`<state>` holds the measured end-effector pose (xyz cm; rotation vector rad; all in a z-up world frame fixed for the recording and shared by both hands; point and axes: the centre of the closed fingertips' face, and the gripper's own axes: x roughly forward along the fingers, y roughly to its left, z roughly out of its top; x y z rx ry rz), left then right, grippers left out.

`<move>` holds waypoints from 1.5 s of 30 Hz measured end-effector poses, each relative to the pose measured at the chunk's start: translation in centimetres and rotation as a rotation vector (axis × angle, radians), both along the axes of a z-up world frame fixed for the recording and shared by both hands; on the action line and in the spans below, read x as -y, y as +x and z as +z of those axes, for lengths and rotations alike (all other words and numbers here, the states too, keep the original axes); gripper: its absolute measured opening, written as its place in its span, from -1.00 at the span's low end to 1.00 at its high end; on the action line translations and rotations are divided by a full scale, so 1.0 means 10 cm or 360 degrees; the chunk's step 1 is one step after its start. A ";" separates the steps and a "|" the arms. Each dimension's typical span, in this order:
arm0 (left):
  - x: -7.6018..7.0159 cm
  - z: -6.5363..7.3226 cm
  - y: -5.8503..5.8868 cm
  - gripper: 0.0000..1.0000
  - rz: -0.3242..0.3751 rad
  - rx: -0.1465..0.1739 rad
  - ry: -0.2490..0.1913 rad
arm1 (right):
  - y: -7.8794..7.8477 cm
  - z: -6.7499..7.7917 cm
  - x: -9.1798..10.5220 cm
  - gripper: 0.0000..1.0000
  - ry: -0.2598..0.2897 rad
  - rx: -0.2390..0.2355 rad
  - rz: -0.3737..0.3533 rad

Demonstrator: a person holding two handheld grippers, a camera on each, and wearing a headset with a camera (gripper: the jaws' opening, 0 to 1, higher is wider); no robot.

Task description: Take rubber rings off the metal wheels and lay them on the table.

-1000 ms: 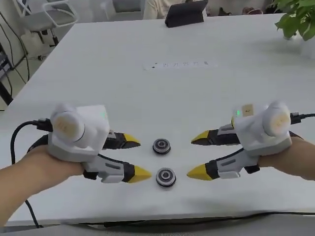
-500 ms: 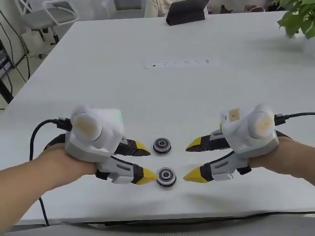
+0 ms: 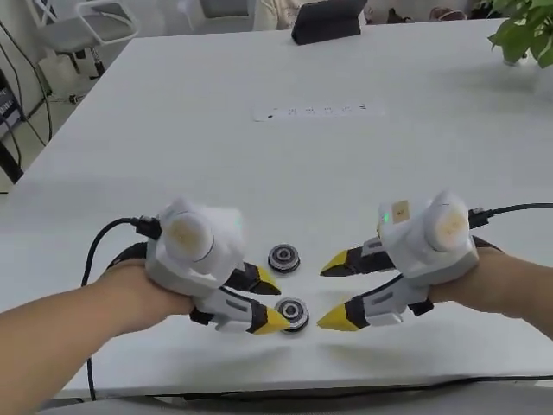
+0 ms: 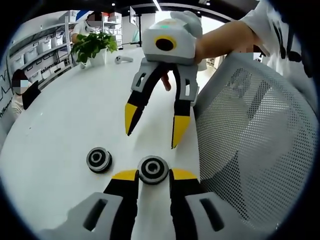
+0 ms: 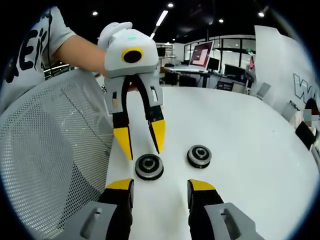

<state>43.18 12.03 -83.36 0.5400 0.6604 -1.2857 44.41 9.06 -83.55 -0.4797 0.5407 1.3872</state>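
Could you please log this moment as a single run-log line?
left gripper: open, jaws flanking near wheel | right gripper: open, short of same wheel | far wheel: untouched on table | stage: pre-grasp

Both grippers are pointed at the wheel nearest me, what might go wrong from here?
The near wheel lies flat close to the front edge of the table; a glancing jaw might push it off. The left gripper and right gripper face each other across it, both open, so their tips may clash. The far wheel sits close by and may get nudged.
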 end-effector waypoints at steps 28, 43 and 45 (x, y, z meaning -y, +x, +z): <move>0.05 -0.05 0.03 -0.85 0.0046 0.0047 -0.0038 | -0.05 -0.04 -0.17 -0.23 -0.0016 -0.0040 0.0062; 0.05 -0.05 0.03 -0.85 0.0080 0.0060 -0.0056 | -0.14 -0.16 -0.31 -0.34 -0.0051 -0.0140 0.0093; 0.05 -0.05 0.03 -0.85 0.0081 0.0060 -0.0059 | -0.13 -0.17 -0.32 -0.35 -0.0048 -0.0144 0.0078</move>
